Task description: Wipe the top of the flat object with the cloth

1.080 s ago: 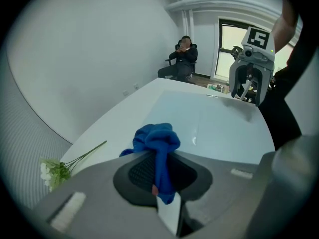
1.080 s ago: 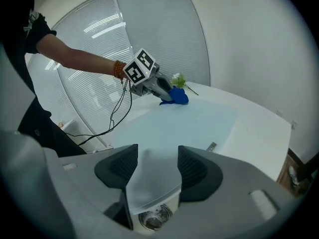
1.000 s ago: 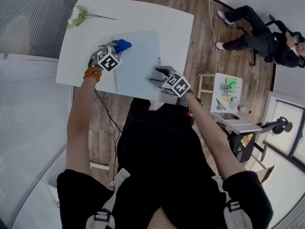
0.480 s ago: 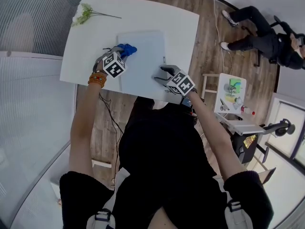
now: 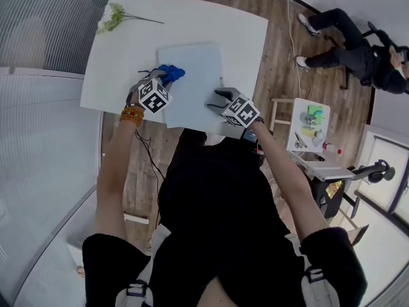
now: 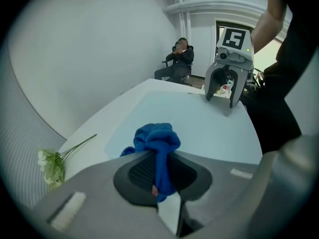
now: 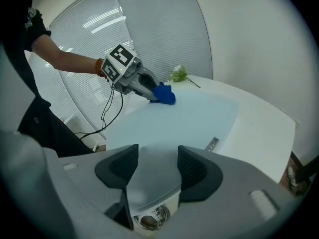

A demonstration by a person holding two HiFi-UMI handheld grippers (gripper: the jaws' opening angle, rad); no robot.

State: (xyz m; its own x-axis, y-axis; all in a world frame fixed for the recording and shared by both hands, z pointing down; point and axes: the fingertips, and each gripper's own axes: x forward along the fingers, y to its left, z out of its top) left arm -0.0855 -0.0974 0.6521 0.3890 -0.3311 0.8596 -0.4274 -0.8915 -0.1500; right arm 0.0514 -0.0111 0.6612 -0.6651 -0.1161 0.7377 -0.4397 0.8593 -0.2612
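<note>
Well, my left tongs (image 5: 160, 80) are clamped tight on the blue cloth (image 5: 171, 73), which sits on the left side of the pale board (image 5: 199, 75). I judge the wiping barely under way, with most of the board left. My right tongs (image 5: 216, 100) gape empty at its near edge.

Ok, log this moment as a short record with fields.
left tool: shut on blue cloth
cloth position: on the panel, near its left edge
right tool: open, at the panel's near edge
panel: lying flat on white table
flowers: table's far left corner
</note>
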